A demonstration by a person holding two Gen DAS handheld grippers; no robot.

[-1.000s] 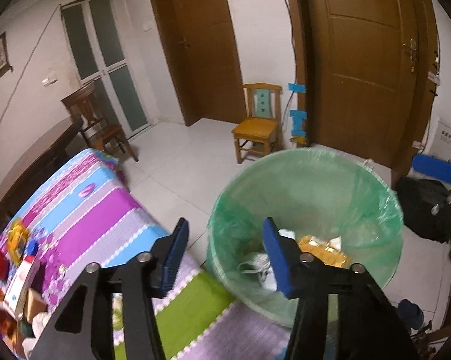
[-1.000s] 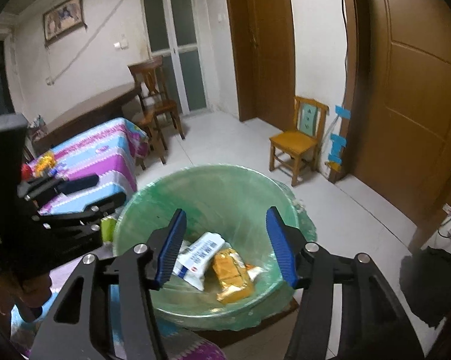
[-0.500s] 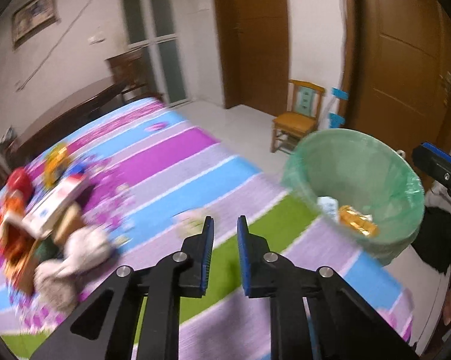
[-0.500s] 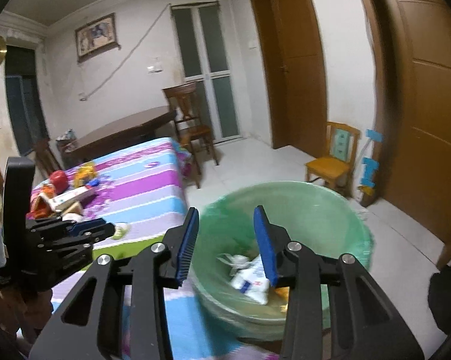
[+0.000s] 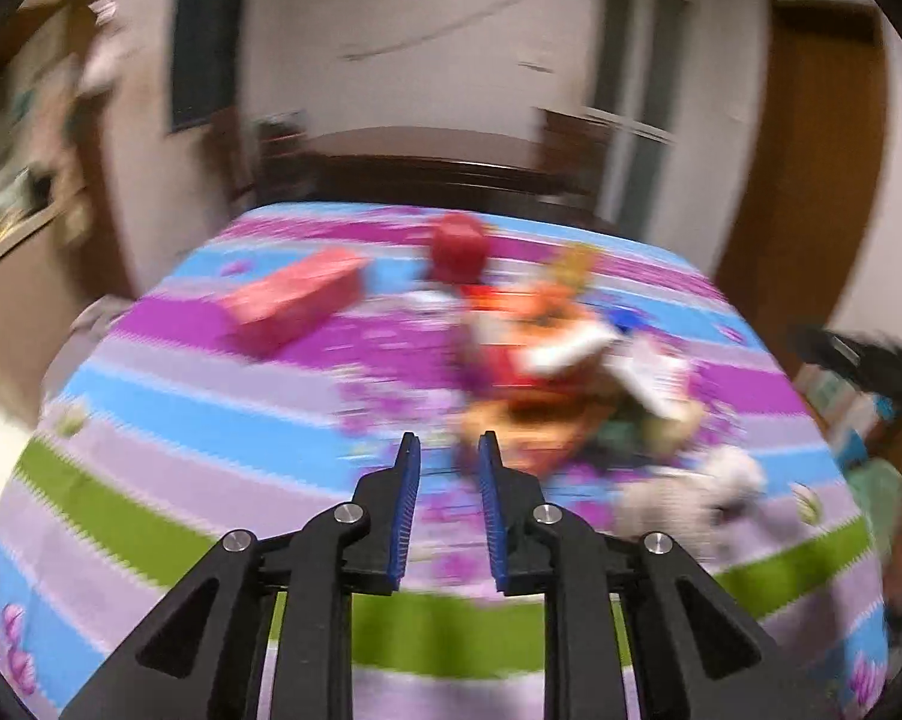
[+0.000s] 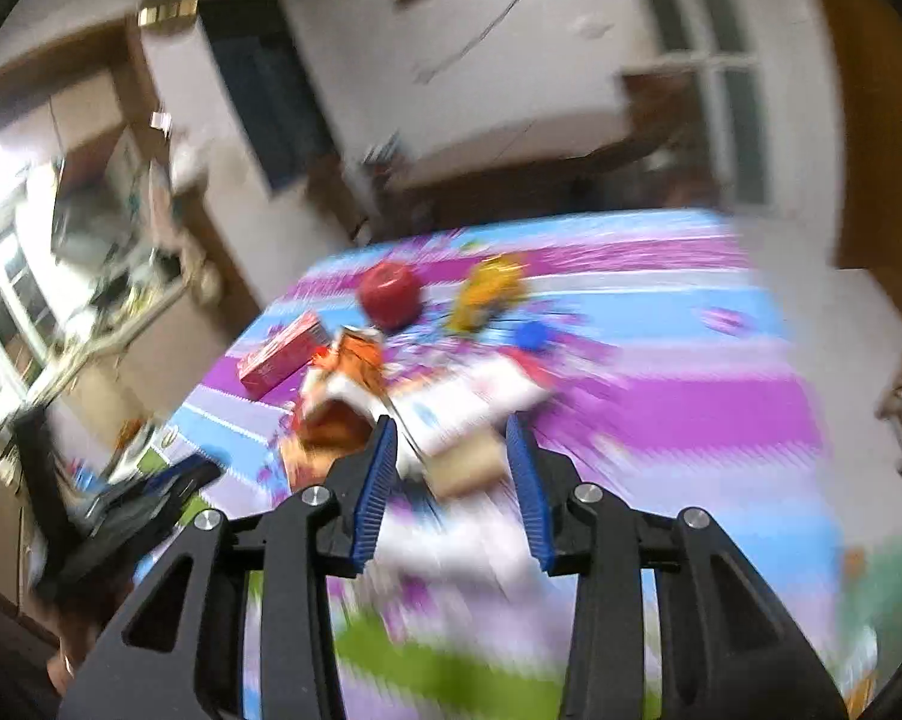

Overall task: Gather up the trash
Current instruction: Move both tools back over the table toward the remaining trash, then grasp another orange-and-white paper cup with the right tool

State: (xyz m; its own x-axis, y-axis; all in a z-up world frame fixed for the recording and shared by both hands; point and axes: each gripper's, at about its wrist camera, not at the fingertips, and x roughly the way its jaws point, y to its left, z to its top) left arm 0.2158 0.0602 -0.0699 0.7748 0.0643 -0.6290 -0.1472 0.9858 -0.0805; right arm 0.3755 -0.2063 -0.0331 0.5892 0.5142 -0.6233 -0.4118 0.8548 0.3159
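Both views are blurred by motion. A heap of trash lies on the striped tablecloth: orange and white wrappers, a brown carton and crumpled white paper. My left gripper hovers above the cloth just left of the heap, jaws a narrow gap apart, empty. My right gripper is open and empty above the same heap, with a white packet and brown carton beyond its tips. The left gripper shows at the left of the right wrist view.
A pink box, a red round object, a yellow toy and a blue cap lie farther back on the table. A dark wooden bench stands behind it. The green bin liner shows at the right edge.
Both grippers have swung away from the green-lined bin to face the trash on the table. The left jaws narrowed from wide open; the right jaws narrowed, then opened wider again.
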